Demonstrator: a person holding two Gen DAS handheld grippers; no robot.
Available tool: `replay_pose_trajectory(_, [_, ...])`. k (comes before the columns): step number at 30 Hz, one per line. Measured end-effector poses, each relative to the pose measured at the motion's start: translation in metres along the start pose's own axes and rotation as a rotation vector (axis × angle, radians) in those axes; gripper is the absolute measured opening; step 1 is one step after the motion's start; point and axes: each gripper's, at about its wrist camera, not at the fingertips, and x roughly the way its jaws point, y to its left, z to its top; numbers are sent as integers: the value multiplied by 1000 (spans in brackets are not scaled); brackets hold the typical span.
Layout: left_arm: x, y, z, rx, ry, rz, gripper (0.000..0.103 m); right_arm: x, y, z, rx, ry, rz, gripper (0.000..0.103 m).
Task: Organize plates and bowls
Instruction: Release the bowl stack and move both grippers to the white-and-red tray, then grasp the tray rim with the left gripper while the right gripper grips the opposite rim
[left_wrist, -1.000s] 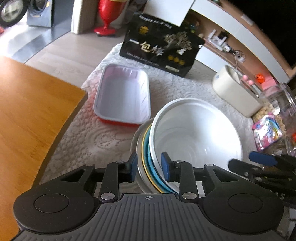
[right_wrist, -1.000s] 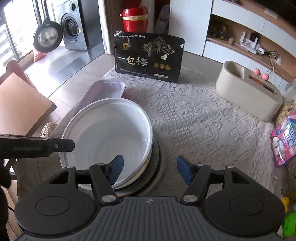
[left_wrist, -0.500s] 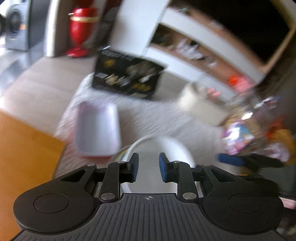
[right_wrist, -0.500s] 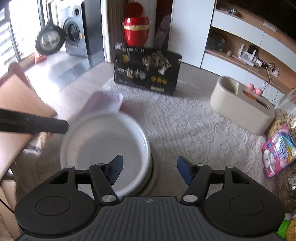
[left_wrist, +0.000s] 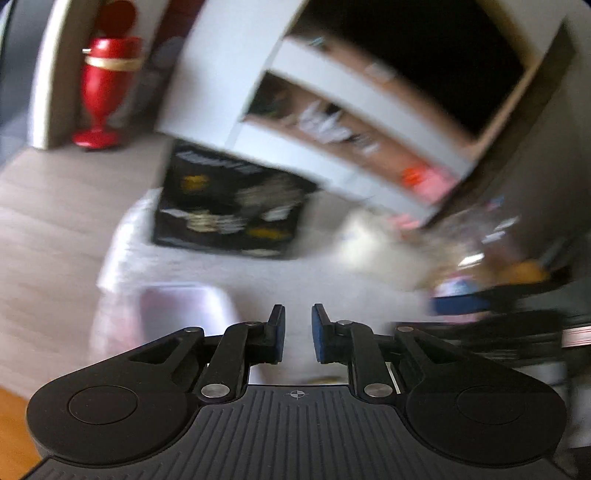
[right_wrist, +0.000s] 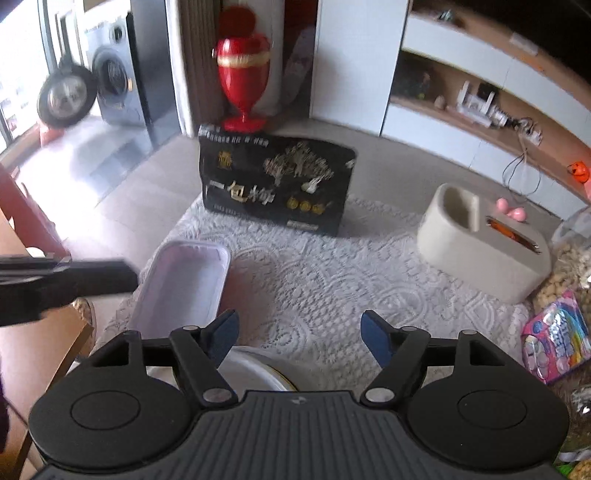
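White lace cloth (right_wrist: 325, 266) covers the worktop, with a black printed box (right_wrist: 277, 188) standing at its far edge in front of a red vase (right_wrist: 242, 70), and a cream container (right_wrist: 484, 240) off to the right. Nearer, a pale rectangular tray (right_wrist: 184, 288) lies on the cloth. The right gripper (right_wrist: 299, 338) is spread wide and holds nothing; the white bowl (right_wrist: 251, 373) sits directly beneath it, only a slice of its rim showing just behind the left blue pad (right_wrist: 225, 332), with a yellow-edged rim beside it (apparently other dishes stacked under it). The left gripper (left_wrist: 298, 332) is nearly closed, with a narrow gap between its pads and nothing visible in it; its view is heavily blurred, so the tray (left_wrist: 184, 310) below and left of its fingertips is only a smear. From the right wrist view, the left gripper (right_wrist: 92, 280) reaches in from the left edge over the tray's near-left corner.
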Motion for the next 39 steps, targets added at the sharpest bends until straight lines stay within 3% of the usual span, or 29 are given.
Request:
replay_pose_trajectory(5, [64,49,14,-39,209,207,20,38,21,30,-17,109,19,73])
replay_pose_trajectory(9, [79,76,9,-112,286,213,20,82,26,48,30,256,60,73])
replay_pose_trajectory(13, [82,88,7,-134,318,267,20,129,36,55,96,385,93,73])
replay_pose_trajectory(15, [87,95,6,-145,336,285,20,147,46,54,100,424,99,66])
replay_pose_trajectory(16, [90,97,5,-149,342,291,20,157,53,53,96,447,105,56])
replay_pose_trajectory(18, [99,98,3,-146,351,288,20,170,67,53,78,485,123,45])
replay_pose_trajectory(27, [107,98,1,-144,366,258,20,205,100,58,-41,550,16,44])
replay_pose_trajectory(30, [110,97,0,-139,386,242,20,217,101,59,-31,573,14,44])
replay_pose_trajectory(33, [115,99,-1,-144,417,223,17,230,103,55,-30,612,12,33])
replay_pose_trajectory(39, [118,97,-2,-125,429,211,18,232,97,51,1,627,32,32])
